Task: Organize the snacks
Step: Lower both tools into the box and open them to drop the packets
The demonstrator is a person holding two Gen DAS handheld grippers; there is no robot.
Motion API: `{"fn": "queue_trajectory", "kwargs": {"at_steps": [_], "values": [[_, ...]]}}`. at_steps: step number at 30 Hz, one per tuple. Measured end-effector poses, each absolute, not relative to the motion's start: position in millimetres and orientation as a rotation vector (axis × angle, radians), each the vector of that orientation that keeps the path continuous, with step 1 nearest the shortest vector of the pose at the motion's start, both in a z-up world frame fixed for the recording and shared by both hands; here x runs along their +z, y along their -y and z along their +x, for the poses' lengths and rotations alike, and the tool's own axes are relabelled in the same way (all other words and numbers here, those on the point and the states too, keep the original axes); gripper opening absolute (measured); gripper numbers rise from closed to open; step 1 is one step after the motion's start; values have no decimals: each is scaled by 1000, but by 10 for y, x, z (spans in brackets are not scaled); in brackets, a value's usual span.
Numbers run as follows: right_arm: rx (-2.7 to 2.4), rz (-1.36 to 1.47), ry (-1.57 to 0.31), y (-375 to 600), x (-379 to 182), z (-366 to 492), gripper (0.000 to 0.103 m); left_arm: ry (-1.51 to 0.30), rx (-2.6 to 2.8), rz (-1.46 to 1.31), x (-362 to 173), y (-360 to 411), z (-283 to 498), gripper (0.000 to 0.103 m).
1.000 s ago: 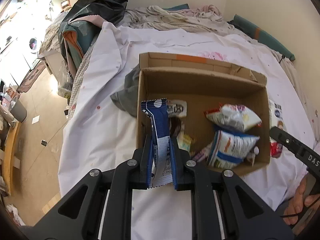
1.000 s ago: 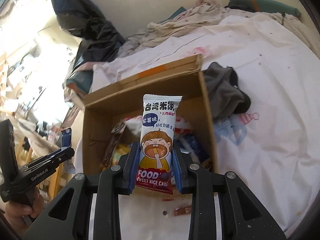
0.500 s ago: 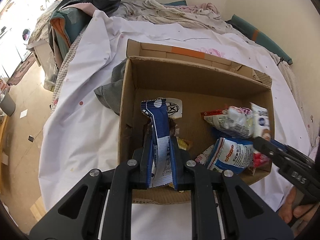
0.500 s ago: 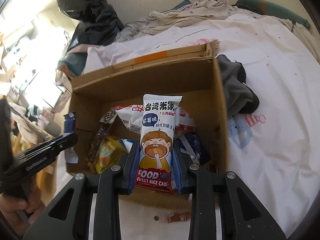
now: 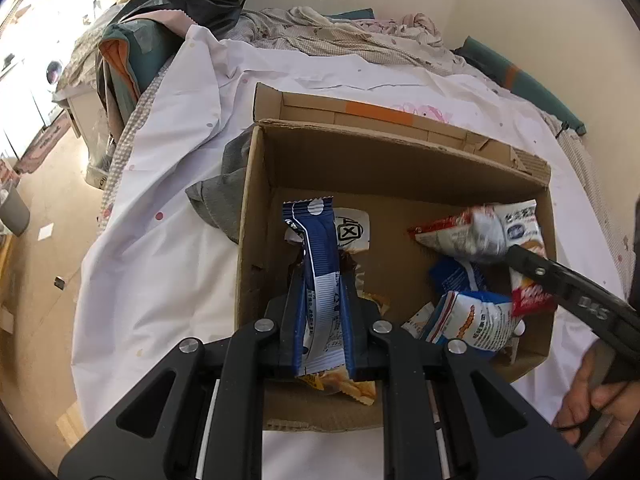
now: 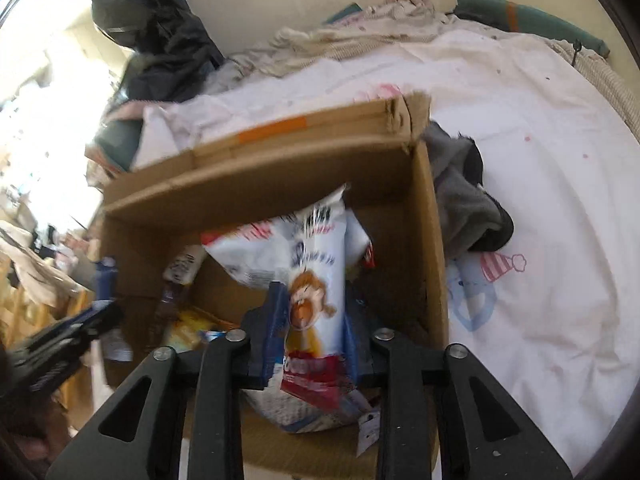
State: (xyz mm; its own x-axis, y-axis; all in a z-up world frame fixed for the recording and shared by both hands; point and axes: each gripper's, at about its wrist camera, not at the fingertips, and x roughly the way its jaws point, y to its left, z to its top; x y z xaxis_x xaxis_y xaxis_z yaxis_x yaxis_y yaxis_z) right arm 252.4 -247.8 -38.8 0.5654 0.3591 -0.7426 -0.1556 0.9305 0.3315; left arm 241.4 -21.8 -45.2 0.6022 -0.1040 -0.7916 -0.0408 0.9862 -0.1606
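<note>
Two packets: each is held over the cardboard box (image 5: 256, 208), ready for dropping in.
Left hand-held gripper (image 5: 318, 300): clamped on blue wafer packet (image 5: 316, 248).
Right hand-held gripper (image 6: 310, 332): closing around rice cake packet (image 6: 316, 280).
Bed (image 5: 168, 208): box is kept steady on it.

Matt brown cardboard box (image 5: 256, 208), glossy plastic blue wrapper (image 5: 320, 264), soft white cotton sheet (image 5: 160, 200)

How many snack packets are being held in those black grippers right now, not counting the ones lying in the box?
2. A blue and white packet is pinched in the left gripper over the cardboard box. A rice cake packet sits between the right gripper's closing jaws.
</note>
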Motion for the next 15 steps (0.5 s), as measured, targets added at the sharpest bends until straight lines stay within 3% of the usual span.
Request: {"fn": "queue_trajectory", "kwargs": {"at_steps": [15], "values": [[583,361,-988,2099,-446,2400,26,-970,-91,-211,-578,262,2439,13]]}}
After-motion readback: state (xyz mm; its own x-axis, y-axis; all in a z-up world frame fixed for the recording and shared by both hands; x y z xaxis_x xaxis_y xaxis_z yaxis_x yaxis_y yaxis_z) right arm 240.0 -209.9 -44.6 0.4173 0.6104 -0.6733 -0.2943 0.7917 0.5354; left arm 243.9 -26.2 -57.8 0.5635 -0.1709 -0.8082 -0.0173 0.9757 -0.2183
